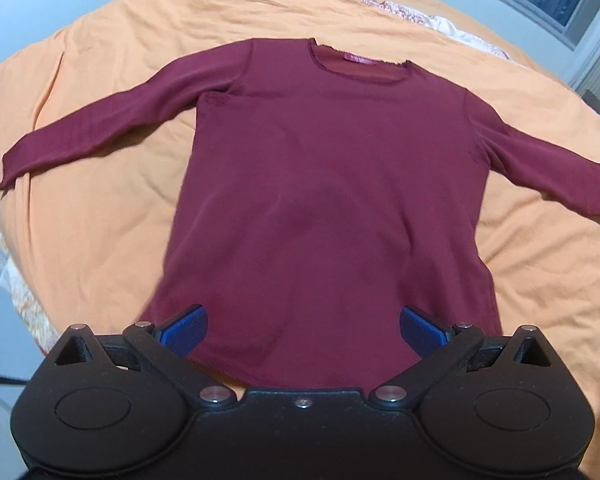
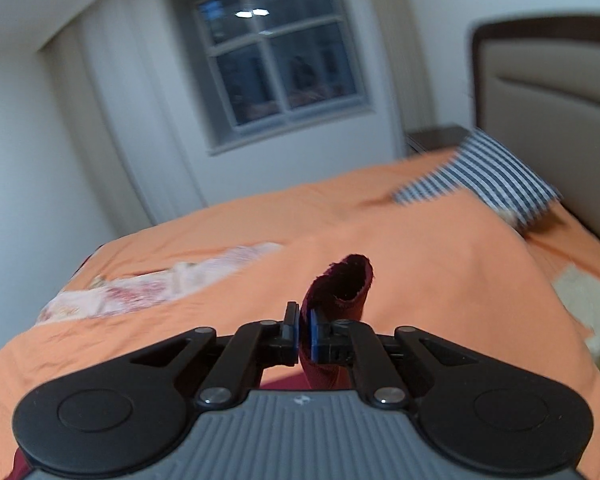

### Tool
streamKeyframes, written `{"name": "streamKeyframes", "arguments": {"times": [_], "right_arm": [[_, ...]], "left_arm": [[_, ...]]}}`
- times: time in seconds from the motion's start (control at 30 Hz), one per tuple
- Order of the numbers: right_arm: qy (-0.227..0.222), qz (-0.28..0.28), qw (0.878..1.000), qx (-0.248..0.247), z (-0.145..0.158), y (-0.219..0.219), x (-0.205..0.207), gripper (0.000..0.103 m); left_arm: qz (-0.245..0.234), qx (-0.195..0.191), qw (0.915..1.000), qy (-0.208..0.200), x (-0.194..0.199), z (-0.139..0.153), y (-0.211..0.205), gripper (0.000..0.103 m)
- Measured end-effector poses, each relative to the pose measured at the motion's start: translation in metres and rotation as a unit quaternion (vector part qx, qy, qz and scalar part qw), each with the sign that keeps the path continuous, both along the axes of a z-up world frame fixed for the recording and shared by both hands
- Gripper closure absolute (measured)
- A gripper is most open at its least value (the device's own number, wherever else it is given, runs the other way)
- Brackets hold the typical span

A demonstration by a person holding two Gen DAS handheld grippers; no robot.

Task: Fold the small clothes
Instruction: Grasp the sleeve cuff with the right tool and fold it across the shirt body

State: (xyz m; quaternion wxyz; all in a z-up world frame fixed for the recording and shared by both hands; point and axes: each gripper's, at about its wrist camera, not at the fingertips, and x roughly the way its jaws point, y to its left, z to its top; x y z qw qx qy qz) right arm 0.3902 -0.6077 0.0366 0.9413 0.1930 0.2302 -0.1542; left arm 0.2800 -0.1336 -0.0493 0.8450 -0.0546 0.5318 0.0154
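The shirt [image 1: 324,184] lies flat on the bed [image 1: 112,220], ready for folding. The left gripper [image 1: 304,330] hovers spread above the hem; the right gripper [image 2: 305,338] pinches a sleeve cuff [image 2: 346,284] to lift it inward.

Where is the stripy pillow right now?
The striped pillow shows only in the right wrist view, at the far right end of the orange bedspread, just in front of the padded headboard.

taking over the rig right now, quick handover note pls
Left claw: open, holding nothing, over the hem of the maroon shirt.
Right claw: shut on a sleeve cuff of maroon fabric, lifted above the orange bedcover.
Shirt lies flat, face up, both sleeves spread out in the left view.
Done: shirt laid out, one cuff gripped.
Left: every fold.
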Motion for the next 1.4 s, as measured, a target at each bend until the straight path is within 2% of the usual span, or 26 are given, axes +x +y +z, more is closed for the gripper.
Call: {"name": "streamKeyframes", "arguments": {"times": [0.2,0.3,0.4,0.53,0.67,0.8,0.9,0.93,1.0,1.07,1.17,1.27,1.4], "right_arm": [[-0.016,0.076,0.995,-0.063,0.045,0.124,0.051,0.097],[-0.013,0.111,0.991,-0.078,0.05,0.187,0.079,0.097],[0.004,0.144,0.984,-0.107,0.043,0.256,0.1,0.097],[0.032,0.202,0.968,-0.146,0.015,0.337,0.126,0.099],[0.067,0.246,0.952,-0.17,-0.028,0.407,0.149,0.099],[0.115,0.27,0.945,-0.147,-0.077,0.45,0.161,0.099],[0.14,0.282,0.941,-0.126,-0.102,0.467,0.153,0.098],[0.144,0.288,0.939,-0.12,-0.105,0.468,0.144,0.095],[0.153,0.293,0.937,-0.112,-0.109,0.468,0.129,0.076],[0.157,0.289,0.939,-0.098,-0.111,0.46,0.112,0.039],[0.176,0.275,0.942,-0.082,-0.113,0.438,0.078,0.018],[0.205,0.254,0.942,-0.072,-0.12,0.412,0.04,0.006],[0.242,0.203,0.947,-0.064,-0.133,0.371,-0.002,0.001]], "left_arm": [[-0.019,-0.002,0.9996,-0.02,0.021,0.007,0.067,0.001],[-0.013,0.0,0.9997,-0.02,0.035,0.007,0.108,0.001],[0.01,-0.002,0.9998,-0.015,0.047,0.003,0.153,0.001],[0.046,0.005,0.9988,-0.013,0.057,-0.001,0.209,0.001],[0.076,0.02,0.9969,-0.005,0.058,-0.007,0.253,0.001],[0.104,0.025,0.9942,0.012,0.054,-0.014,0.285,0.001],[0.114,0.028,0.9928,0.022,0.052,-0.02,0.3,0.001],[0.115,0.027,0.9926,0.025,0.053,-0.022,0.302,0.001],[0.114,0.024,0.9926,0.032,0.056,-0.026,0.301,0.001],[0.11,0.018,0.9931,0.037,0.063,-0.032,0.297,0.001],[0.102,0.0,0.9941,0.038,0.078,-0.04,0.291,0.001],[0.116,-0.023,0.9925,0.031,0.096,-0.05,0.292,0.001],[0.138,-0.04,0.989,0.034,0.122,-0.058,0.295,0.001]]}}
